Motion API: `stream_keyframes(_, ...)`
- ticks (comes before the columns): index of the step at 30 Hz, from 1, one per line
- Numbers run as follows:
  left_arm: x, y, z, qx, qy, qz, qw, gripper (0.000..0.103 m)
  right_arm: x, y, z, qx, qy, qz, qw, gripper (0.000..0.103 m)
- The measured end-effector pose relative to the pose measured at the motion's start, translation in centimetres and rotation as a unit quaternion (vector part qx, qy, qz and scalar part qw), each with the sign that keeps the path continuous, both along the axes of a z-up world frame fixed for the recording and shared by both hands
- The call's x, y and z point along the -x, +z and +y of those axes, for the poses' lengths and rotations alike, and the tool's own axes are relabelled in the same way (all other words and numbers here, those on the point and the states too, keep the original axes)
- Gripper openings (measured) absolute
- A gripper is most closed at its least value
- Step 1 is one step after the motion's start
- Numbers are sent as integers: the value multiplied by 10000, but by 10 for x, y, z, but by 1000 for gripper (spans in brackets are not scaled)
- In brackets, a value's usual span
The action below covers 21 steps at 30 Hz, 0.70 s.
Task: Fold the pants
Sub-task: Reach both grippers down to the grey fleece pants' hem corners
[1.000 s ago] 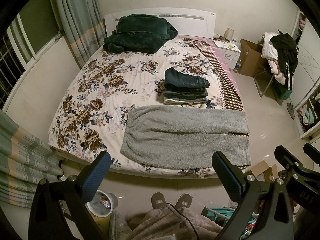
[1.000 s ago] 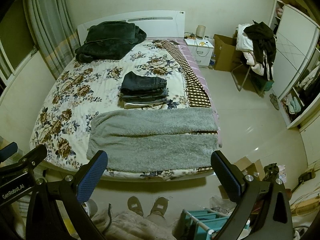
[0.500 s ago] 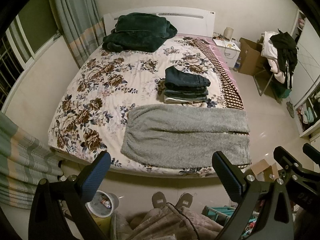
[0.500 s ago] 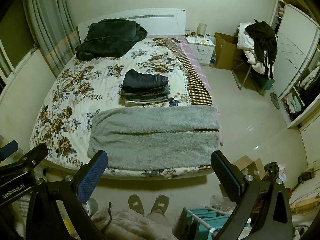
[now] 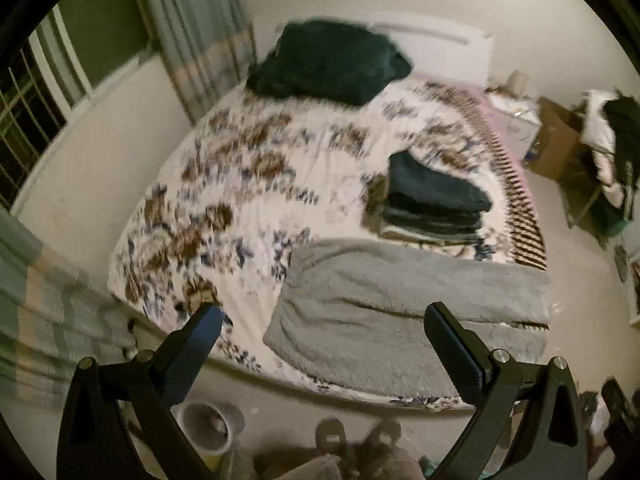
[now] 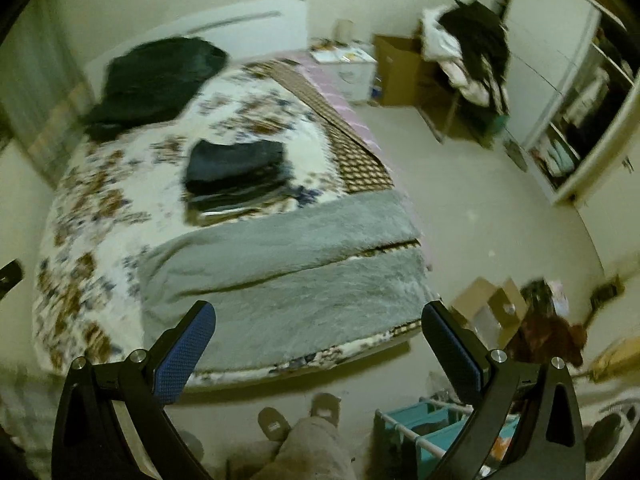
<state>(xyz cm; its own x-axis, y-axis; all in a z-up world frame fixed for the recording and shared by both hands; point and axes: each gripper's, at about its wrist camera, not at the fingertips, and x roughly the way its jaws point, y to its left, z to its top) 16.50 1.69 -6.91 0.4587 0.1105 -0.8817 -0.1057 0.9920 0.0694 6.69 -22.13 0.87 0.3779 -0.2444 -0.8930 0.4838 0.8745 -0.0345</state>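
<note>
Grey fleece pants (image 5: pixel 404 308) lie flat across the near end of the flowered bed (image 5: pixel 248 200), both legs side by side with the leg ends to the right. They also show in the right wrist view (image 6: pixel 288 276). My left gripper (image 5: pixel 322 344) is open and empty, held above the bed's near edge over the waist end. My right gripper (image 6: pixel 320 340) is open and empty, above the pants' near leg. Both views are motion-blurred.
A stack of folded dark pants (image 5: pixel 436 204) sits on the bed behind the grey pants. A dark green blanket (image 5: pixel 328 64) lies by the headboard. Right of the bed are a cardboard box (image 6: pixel 492 308), a teal rack (image 6: pixel 424 428) and a clothes-laden chair (image 6: pixel 468 52). A bin (image 5: pixel 210 424) stands on the floor.
Both grippers have moved forward and down toward the bed and tilted apart, the left swinging left and the right swinging right. Both stay open. The pants have not moved.
</note>
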Motion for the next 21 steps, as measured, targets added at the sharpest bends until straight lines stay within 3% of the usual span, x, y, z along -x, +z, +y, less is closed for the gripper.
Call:
stream_keyframes(4, -62, -58, 6, 193, 522, 673, 9962, 103, -55, -57, -55, -176, -478, 270, 9983, 103)
stream_keyframes(9, -134, -140, 1, 231, 1381, 1291, 9817, 103, -140, -154, -131, -572, -1048, 631, 9908, 103)
stream_keyframes(14, -206, -239, 0, 539, 2371, 1875, 9517, 103, -228, -268, -206, -954, -1574, 1009, 9777, 103)
stream_keyframes(17, -245, -306, -5, 597, 2684, 2193, 9361, 103, -268, -334, -248, -1118, -1898, 1175, 9683, 103)
stream_keyframes(21, -287, -387, -8, 516, 2963, 2447, 9218, 103, -315, -421, -302, -1230, -2338, 1293, 9558, 103)
